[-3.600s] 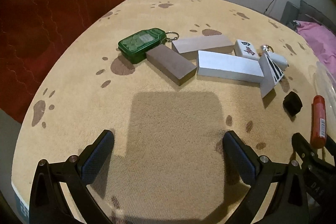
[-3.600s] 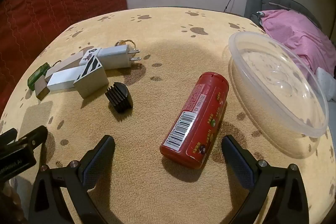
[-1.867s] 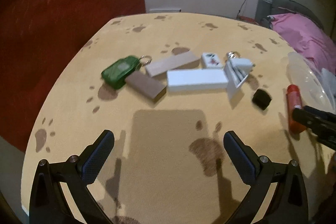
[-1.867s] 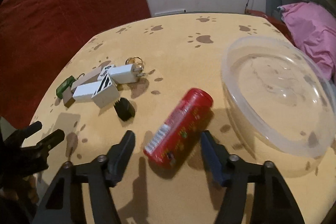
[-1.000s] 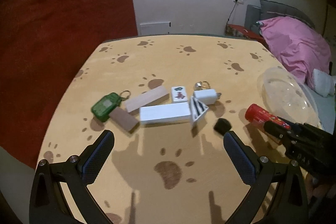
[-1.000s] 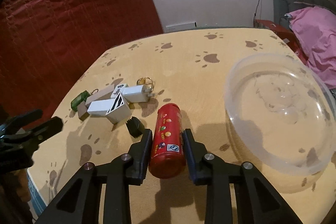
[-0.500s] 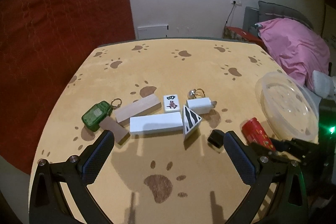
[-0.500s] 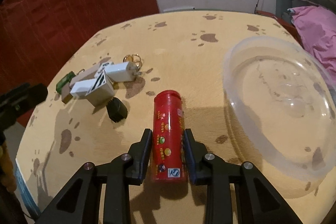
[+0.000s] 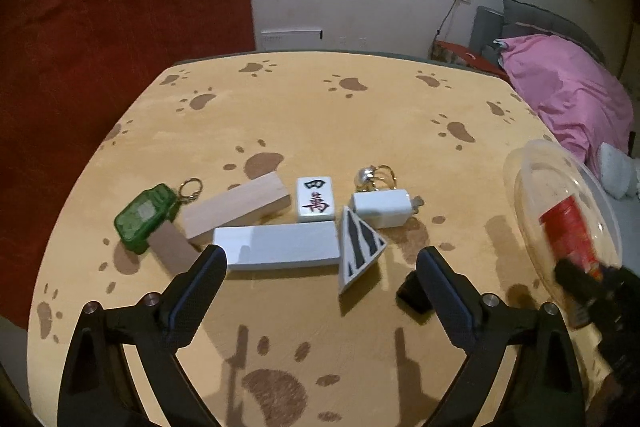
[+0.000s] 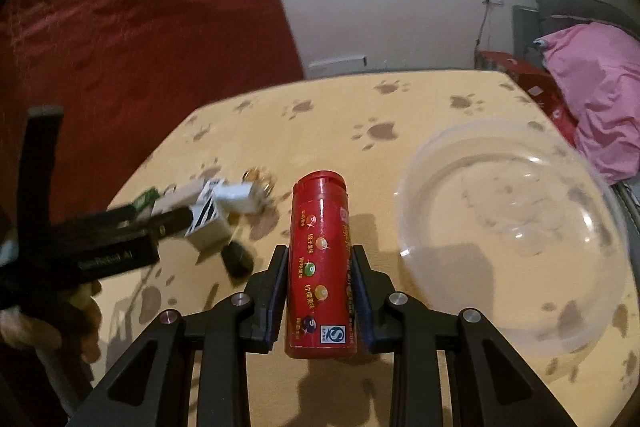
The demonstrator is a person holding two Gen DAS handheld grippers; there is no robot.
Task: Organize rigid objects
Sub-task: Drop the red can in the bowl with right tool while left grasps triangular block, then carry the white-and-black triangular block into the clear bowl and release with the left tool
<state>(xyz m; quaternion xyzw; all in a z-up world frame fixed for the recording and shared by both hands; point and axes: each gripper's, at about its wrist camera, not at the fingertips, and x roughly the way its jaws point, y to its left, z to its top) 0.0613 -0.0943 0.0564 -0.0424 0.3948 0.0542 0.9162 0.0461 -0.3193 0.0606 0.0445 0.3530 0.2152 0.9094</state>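
Observation:
My right gripper is shut on a red candy tube and holds it lifted above the table, left of a clear plastic bowl. In the left wrist view the tube shows through the bowl at the right. My left gripper is open and empty, just in front of a white block and a striped wedge. Behind them lie a wooden block, a mahjong tile, a white charger plug, a green keychain, a brown block and a small black piece.
The table wears a yellow paw-print cloth. A red curtain hangs at the left, and a pink pillow lies at the far right. The left gripper's body shows at the left of the right wrist view.
My right gripper shut on the red tube and lifted it off the table toward the bowl. My left gripper stayed open and moved forward toward the cluster of blocks.

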